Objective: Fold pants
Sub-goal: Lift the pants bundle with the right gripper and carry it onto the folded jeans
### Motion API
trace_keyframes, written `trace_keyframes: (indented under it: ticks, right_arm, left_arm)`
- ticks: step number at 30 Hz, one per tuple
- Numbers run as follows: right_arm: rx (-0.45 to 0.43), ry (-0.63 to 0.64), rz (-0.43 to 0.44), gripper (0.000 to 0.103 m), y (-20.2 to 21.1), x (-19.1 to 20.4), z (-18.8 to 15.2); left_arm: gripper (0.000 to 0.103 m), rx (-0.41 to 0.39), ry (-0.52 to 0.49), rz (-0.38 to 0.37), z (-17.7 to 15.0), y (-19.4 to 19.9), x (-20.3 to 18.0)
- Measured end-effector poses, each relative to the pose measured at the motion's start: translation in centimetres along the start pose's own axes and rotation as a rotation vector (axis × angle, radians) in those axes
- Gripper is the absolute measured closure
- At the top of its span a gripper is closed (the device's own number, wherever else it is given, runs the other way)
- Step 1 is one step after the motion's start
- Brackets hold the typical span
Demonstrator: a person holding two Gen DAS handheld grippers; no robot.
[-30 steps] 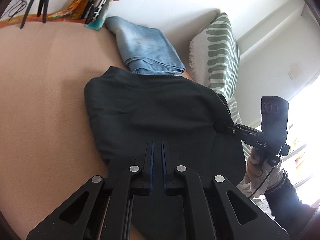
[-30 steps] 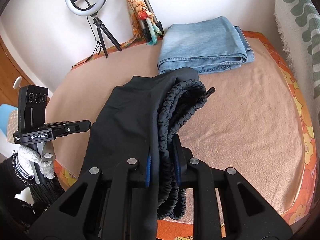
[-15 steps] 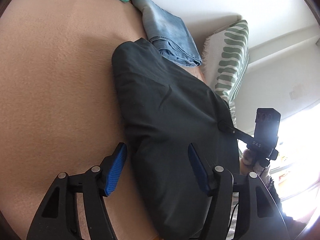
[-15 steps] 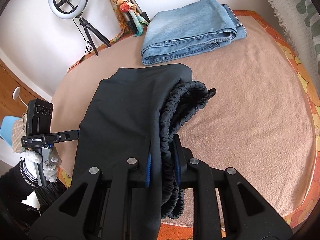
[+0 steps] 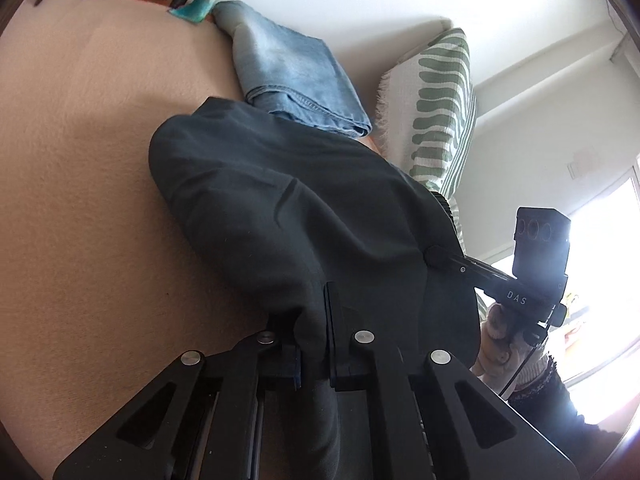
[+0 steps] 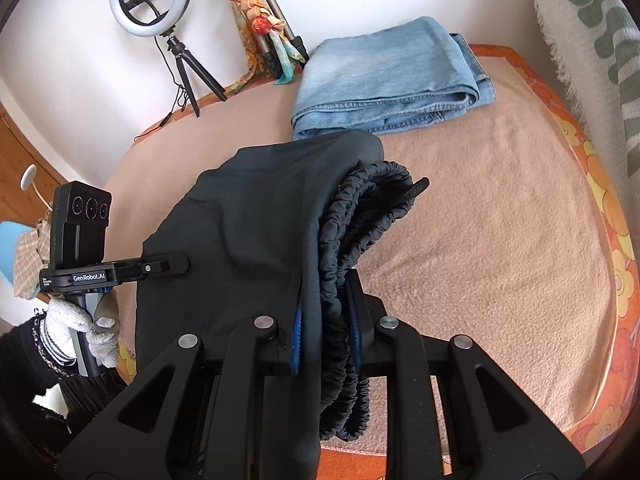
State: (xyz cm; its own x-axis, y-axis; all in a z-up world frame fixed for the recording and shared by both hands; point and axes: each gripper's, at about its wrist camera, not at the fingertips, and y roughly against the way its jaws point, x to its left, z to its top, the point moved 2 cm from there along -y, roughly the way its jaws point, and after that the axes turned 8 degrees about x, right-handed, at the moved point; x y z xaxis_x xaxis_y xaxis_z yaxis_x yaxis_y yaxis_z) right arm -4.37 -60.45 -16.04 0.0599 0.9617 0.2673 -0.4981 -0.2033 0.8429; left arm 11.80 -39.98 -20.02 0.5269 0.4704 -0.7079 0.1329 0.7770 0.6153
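Black elastic-waist pants (image 6: 248,220) lie across the bed's (image 6: 500,220) near edge; the right gripper (image 6: 326,320) pinches the waistband and the left gripper (image 5: 314,344) pinches a fabric edge, likely to lift both for folding.

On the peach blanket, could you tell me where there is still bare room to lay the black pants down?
Bare blanket lies to the picture's right of the black pants, up to the orange flowered border, and also on their other side. The far edge is crowded: folded jeans, ring light and tripod legs.
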Motion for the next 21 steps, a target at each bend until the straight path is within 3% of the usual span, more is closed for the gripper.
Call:
trace_keyframes:
  ticks: [11,21]
  right_arm:
    - [-0.106,0.129,-0.069,0.084,4.5,4.3,2.1]
    - [-0.229,0.136,-0.125,0.084,7.7,3.0,8.1]
  left_arm:
    - [0.098,-0.061,-0.161,0.021,2.4,1.5,-4.0]
    - [0.098,-0.13,-0.261,0.036,9.9,2.3,-6.5]
